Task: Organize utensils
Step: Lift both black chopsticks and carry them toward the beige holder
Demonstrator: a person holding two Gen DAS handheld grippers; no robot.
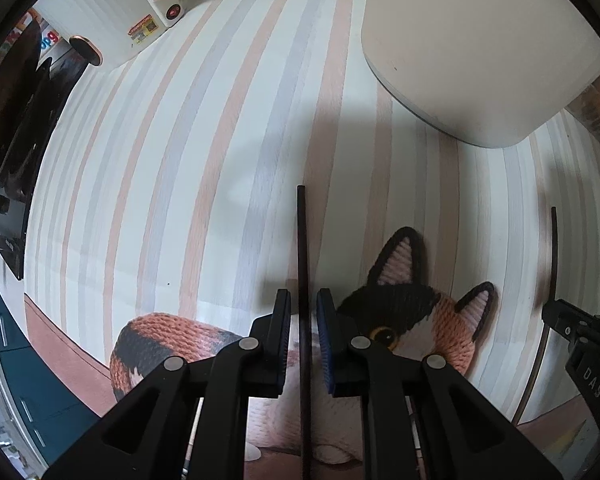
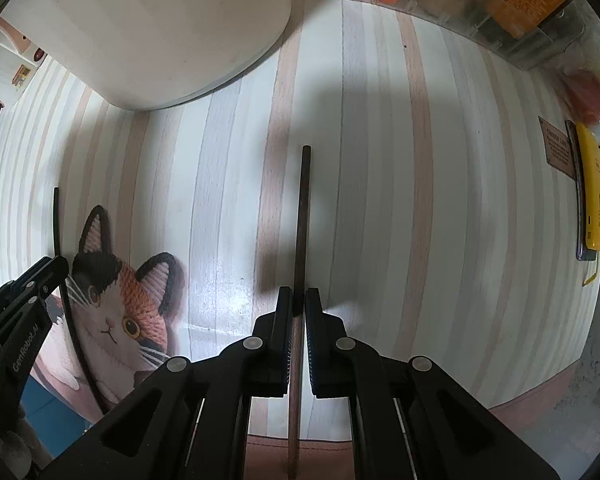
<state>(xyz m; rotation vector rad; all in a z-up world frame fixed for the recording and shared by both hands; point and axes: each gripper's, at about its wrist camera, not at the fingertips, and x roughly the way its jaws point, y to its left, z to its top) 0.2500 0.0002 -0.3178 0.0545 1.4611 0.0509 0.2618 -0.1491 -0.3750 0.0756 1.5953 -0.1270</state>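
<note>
Fingers of both hands each pinch one dark chopstick (image 1: 302,248) upright above the striped worktop (image 1: 180,160) — the right one (image 2: 302,220) likewise; such thin sticks could pivot or slip before reaching the white holder (image 1: 472,48).

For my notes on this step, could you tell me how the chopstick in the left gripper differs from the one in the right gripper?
The left chopstick looks near-black; the right chopstick looks reddish-brown. The left one hangs over the cat picture; the right one hangs over bare striped mat. Both are thin, straight, and clamped upright in a shut gripper, left gripper and right gripper.
</note>
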